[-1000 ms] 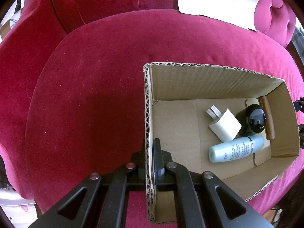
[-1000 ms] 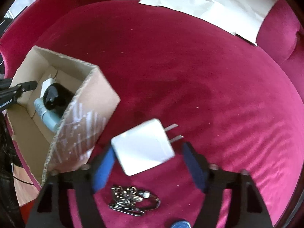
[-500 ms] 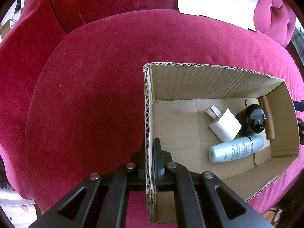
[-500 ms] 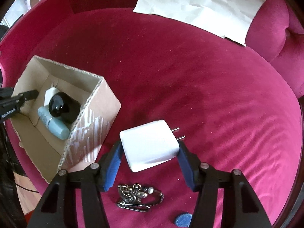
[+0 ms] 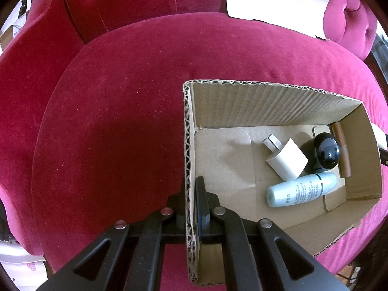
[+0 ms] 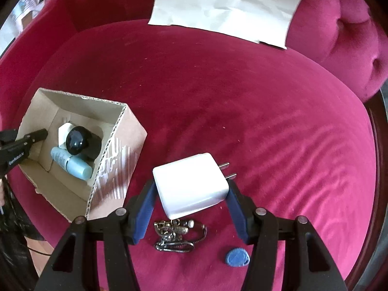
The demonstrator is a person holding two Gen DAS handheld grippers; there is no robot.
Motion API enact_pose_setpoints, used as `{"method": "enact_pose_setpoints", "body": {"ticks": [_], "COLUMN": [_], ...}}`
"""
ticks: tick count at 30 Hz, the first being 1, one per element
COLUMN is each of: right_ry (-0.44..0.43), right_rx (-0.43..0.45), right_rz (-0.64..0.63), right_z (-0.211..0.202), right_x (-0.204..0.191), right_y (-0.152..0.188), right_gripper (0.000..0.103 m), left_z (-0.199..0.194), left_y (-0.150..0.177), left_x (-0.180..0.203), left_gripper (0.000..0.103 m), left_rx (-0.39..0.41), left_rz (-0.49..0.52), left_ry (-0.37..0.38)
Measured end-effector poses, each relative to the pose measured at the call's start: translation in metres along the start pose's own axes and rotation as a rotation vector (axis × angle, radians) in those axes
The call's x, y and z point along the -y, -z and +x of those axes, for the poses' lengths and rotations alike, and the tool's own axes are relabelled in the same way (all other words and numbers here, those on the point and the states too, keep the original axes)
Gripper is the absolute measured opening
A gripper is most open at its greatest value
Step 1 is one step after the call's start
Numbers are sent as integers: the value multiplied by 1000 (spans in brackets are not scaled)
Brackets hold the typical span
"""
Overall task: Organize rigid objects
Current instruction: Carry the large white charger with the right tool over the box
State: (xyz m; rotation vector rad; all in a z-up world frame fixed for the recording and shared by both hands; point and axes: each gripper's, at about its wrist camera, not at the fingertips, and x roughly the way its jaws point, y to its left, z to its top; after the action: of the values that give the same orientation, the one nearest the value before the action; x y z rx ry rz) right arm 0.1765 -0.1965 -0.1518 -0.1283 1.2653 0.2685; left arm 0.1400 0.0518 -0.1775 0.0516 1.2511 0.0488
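My left gripper (image 5: pixel 191 201) is shut on the near left wall of an open cardboard box (image 5: pixel 189 131) on a red velvet seat. The box holds a small white charger (image 5: pixel 287 162), a black round object (image 5: pixel 325 151), a pale blue bottle (image 5: pixel 302 189) and a brown stick (image 5: pixel 343 152). My right gripper (image 6: pixel 191 194) is shut on a large white plug charger (image 6: pixel 191 184) and holds it above the seat, right of the box (image 6: pixel 121 155).
A bunch of metal keys and chain (image 6: pixel 177 235) and a blue pick-like piece (image 6: pixel 237 257) lie on the seat under the right gripper. A pale paper sheet (image 6: pixel 225 4) leans on the backrest. The seat edge drops off at the right.
My right gripper closed on the white charger and lifted it up off the seat. The left gripper and the box have stayed still.
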Motion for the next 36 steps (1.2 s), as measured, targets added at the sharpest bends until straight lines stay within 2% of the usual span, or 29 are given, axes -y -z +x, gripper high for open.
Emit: {"method": "enact_pose_setpoints", "body": {"ticks": [12, 20, 36], "right_ry": [39, 57, 13], "right_rx": [-7, 12, 39], "right_rz": [94, 105, 35], "right_z": [-26, -52, -73], "right_x": [7, -1, -58], "right_y": [5, -1, -25], "right_gripper": [61, 61, 61], "left_z": [1, 1, 1], "left_y": [1, 1, 1], "left_x": [-3, -2, -2], "left_gripper": [4, 4, 4], "left_rx": [-3, -3, -2], "left_rz": [-5, -5, -4], "left_ry": [1, 2, 2]}}
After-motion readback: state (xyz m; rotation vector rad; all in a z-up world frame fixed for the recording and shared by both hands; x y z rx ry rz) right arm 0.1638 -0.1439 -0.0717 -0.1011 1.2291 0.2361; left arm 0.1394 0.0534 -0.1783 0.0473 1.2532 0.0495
